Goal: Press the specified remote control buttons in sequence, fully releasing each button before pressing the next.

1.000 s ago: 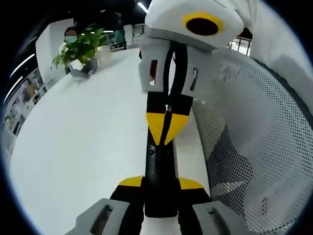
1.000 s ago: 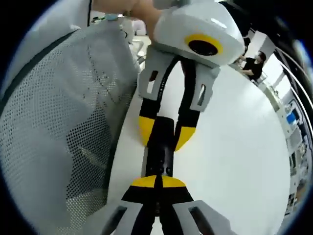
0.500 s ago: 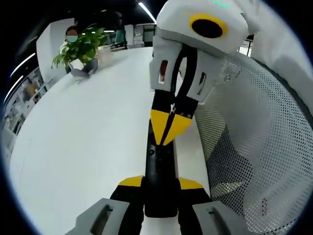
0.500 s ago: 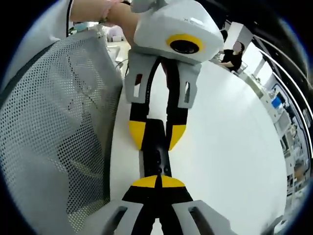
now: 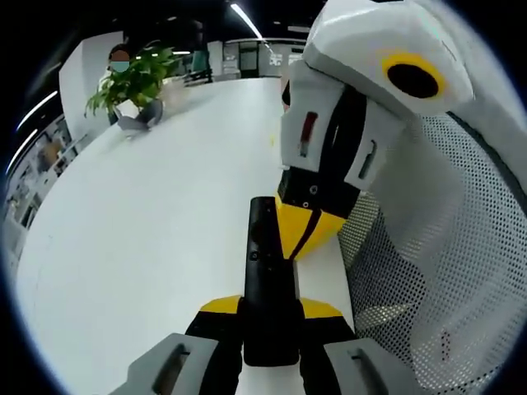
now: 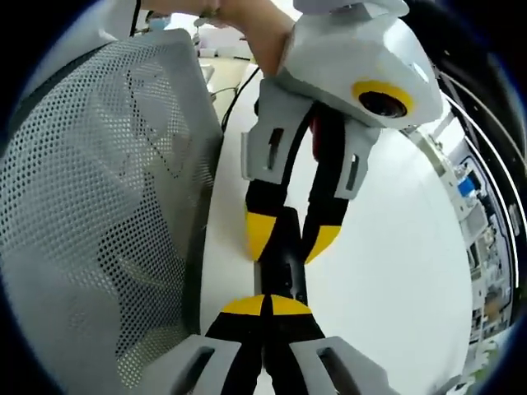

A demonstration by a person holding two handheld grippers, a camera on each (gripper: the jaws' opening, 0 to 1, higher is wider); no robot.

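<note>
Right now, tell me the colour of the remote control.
Black. The remote control shows best in the left gripper view, clamped in the left gripper.

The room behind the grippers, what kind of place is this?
Probably an open-plan office: a long white table, a mesh chair back, a potted plant at the far end, and ceiling strip lights.

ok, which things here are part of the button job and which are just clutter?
Job:
- remote control, clamped by the left gripper
- right gripper, jaws together at the remote's buttons

Just there:
- mesh chair back
- potted plant
- white table
</note>
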